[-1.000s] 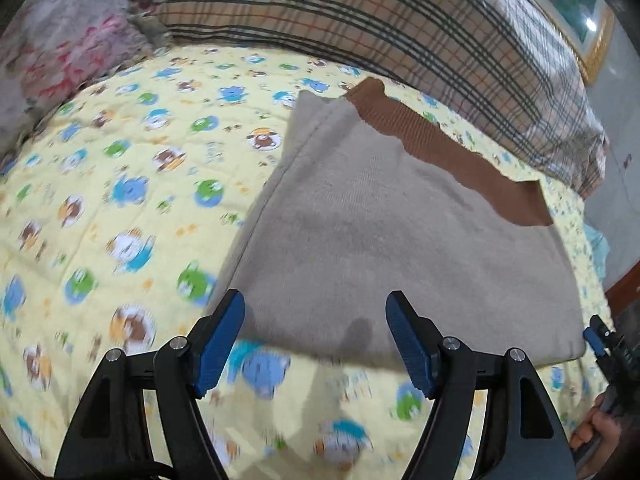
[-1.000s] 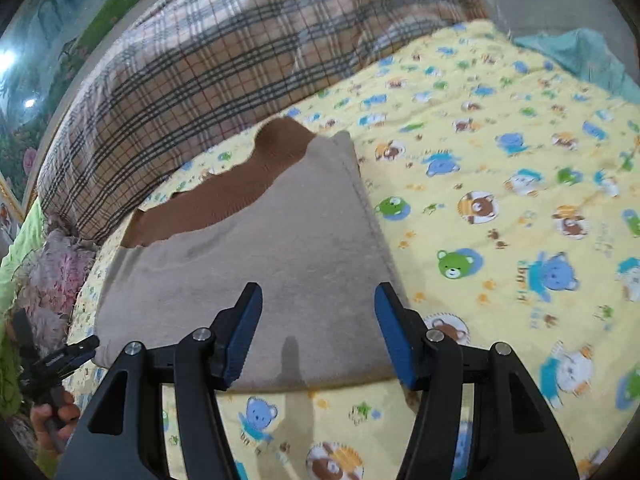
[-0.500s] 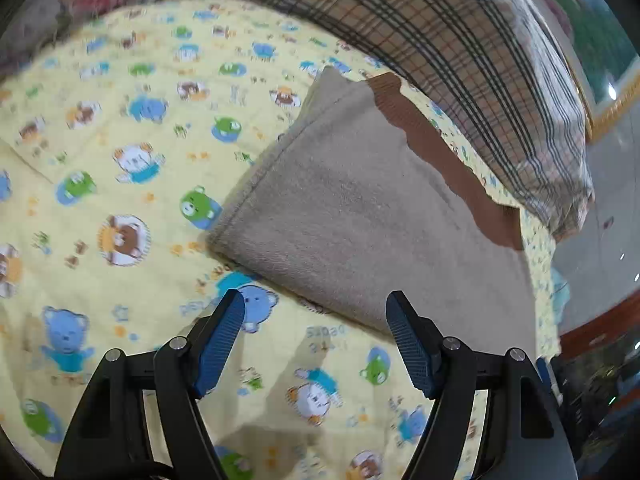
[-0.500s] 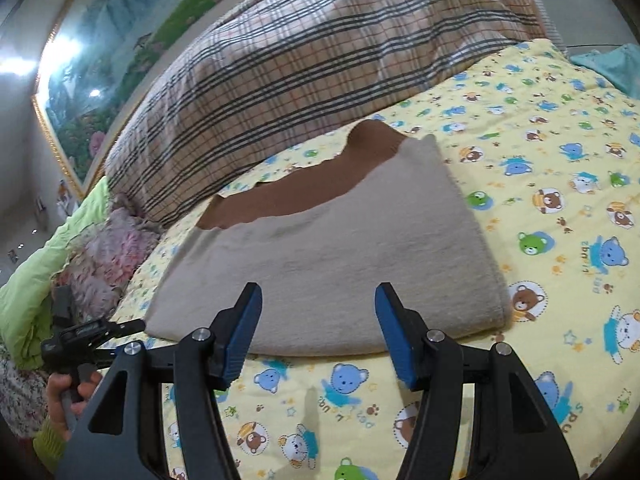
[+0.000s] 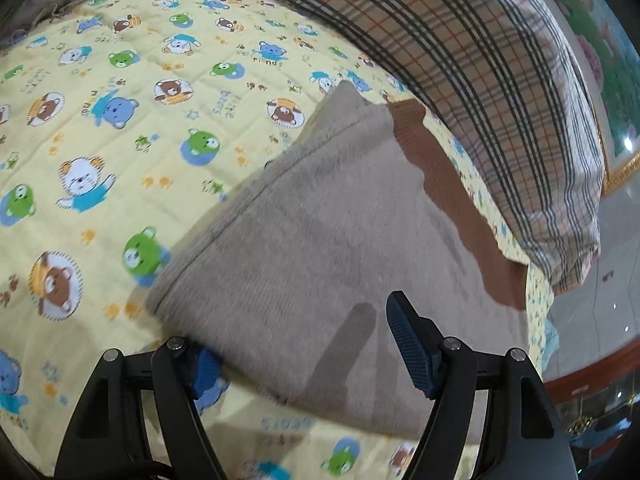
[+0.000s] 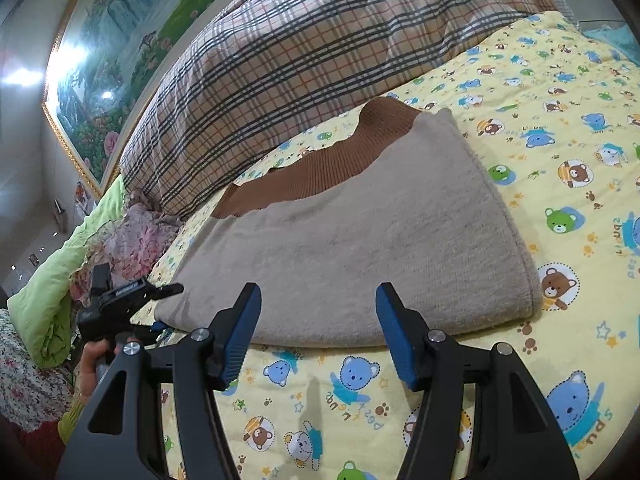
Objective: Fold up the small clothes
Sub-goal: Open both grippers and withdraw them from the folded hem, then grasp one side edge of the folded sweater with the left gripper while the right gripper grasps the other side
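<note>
Garment: beige knit piece (image 5: 320, 248), folded into a rough rectangle, brown ribbed band (image 5: 452, 200) along its far edge, lying flat on the bed between the two claws.
Left claw (image 5: 304, 344): spread wide at the garment's near left corner; its left pad is tucked under the fabric edge and its right pad is above the cloth, so the corner sits between them, not pinched.
Right claw (image 6: 318, 332): also wide, holding nothing, just short of the garment's near edge.
Bed: yellow quilt with cartoon bears (image 6: 560, 152); plaid blanket (image 6: 320, 40) bunched behind it.
Room: framed landscape painting (image 6: 104, 64) on the wall.
Change: half a second ago the left claw was off the cloth; now it straddles the corner.
</note>
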Demonstrator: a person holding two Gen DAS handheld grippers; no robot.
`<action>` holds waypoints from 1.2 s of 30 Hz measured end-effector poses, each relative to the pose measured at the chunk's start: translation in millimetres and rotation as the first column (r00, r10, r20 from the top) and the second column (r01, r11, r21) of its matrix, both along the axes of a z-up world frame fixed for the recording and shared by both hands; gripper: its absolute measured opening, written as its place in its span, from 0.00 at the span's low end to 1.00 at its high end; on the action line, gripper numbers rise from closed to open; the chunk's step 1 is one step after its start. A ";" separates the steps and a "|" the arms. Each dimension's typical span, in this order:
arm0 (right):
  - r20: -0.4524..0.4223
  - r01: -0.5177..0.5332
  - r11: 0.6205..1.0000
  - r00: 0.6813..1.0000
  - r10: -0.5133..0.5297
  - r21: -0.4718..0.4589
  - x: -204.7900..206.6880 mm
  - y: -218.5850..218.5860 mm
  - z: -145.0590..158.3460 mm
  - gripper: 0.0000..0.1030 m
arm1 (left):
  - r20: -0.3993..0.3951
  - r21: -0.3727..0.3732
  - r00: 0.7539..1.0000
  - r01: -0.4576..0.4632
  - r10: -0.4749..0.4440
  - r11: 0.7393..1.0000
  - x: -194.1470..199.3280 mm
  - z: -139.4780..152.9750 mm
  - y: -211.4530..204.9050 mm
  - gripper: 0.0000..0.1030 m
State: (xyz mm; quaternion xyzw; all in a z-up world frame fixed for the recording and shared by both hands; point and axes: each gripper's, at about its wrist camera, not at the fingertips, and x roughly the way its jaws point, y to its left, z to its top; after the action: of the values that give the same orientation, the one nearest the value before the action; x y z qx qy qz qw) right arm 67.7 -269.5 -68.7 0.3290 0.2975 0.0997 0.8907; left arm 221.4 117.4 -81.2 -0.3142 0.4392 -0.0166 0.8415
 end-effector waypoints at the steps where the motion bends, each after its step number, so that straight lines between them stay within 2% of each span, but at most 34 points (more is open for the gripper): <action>1: -0.001 -0.006 1.000 1.000 0.006 0.005 0.9 0.3 -1.1 0.59 | 0.004 -0.002 1.000 -0.002 0.002 1.000 2.7 0.6 -0.7 0.72; 3: -0.002 -0.012 1.000 1.000 0.012 0.017 2.3 -0.9 -2.8 0.59 | 0.010 -0.007 1.000 -0.004 0.004 1.000 7.3 1.5 -2.9 0.70; 5: -0.001 -0.017 0.999 1.000 0.017 0.036 2.7 -3.0 -4.7 0.59 | 0.015 -0.016 1.000 0.003 -0.003 1.000 10.2 2.7 -5.6 0.56; 7: 0.004 -0.014 0.998 1.000 0.014 0.056 1.7 -6.1 -6.6 0.59 | 0.016 -0.008 1.000 0.010 -0.010 1.000 13.1 4.5 -9.9 0.48; 9: 0.008 -0.013 0.998 1.000 0.013 0.066 0.7 -7.3 -6.9 0.60 | 0.029 0.025 1.000 0.010 -0.010 1.000 13.2 8.5 -13.7 0.33; 10: 0.011 -0.014 0.997 1.000 0.013 0.070 0.2 -7.6 -7.0 0.60 | 0.035 0.046 0.999 0.013 -0.014 0.999 12.8 10.9 -15.3 0.18; 11: 0.013 -0.014 0.997 1.000 0.013 0.072 0.6 -7.8 -6.5 0.60 | 0.040 0.069 0.999 0.019 -0.021 0.997 12.9 14.2 -17.3 0.16; 15: 0.026 -0.014 0.996 1.000 0.012 0.089 -1.4 -9.1 -6.3 0.60 | 0.118 0.110 0.990 0.063 -0.076 0.992 5.0 39.7 -30.2 0.13; 18: 0.036 0.000 0.992 0.999 -0.005 0.123 -3.8 -14.0 -8.0 0.60 | 0.199 0.147 0.966 0.136 -0.164 0.980 -1.6 68.3 -57.1 0.12; 22: 0.039 0.056 0.986 0.997 -0.063 0.157 -9.3 -24.8 -5.6 0.60 | 0.272 0.203 0.907 0.274 -0.323 0.940 -11.1 96.7 -113.3 0.11; 25: 0.060 0.060 0.982 0.996 -0.072 0.181 -9.9 -37.4 6.0 0.60 | 0.289 0.257 0.852 0.372 -0.438 0.892 -18.7 102.4 -162.8 0.09; 27: 0.059 0.063 0.984 0.996 -0.074 0.168 -5.1 -49.9 16.0 0.60 | 0.287 0.261 0.813 0.442 -0.506 0.858 -23.3 98.2 -193.0 0.06; 30: 0.035 0.042 0.988 0.998 -0.047 0.151 9.7 -66.3 24.7 0.60 | 0.254 0.265 0.773 0.523 -0.581 0.810 -27.4 79.2 -225.5 0.06; 33: -0.001 0.000 0.992 1.000 0.000 0.128 30.2 -77.4 26.9 0.60 | 0.179 0.245 0.757 0.584 -0.628 0.774 -24.1 46.7 -242.4 0.06; 35: -0.033 -0.041 0.990 0.998 0.046 0.138 50.8 -80.0 24.3 0.62 | 0.128 0.248 0.760 0.598 -0.638 0.762 -22.2 26.3 -247.3 0.06; 36: -0.042 -0.061 0.987 0.997 0.068 0.149 59.7 -78.9 22.3 0.68 | 0.118 0.241 0.764 0.598 -0.634 0.765 -21.6 19.2 -245.9 0.06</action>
State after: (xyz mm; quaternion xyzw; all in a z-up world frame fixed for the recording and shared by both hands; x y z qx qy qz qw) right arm 127.4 -348.4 -46.4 0.3865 0.3207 0.1422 0.8530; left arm 199.8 -128.5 -62.0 -0.0673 0.4341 -0.2816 0.8531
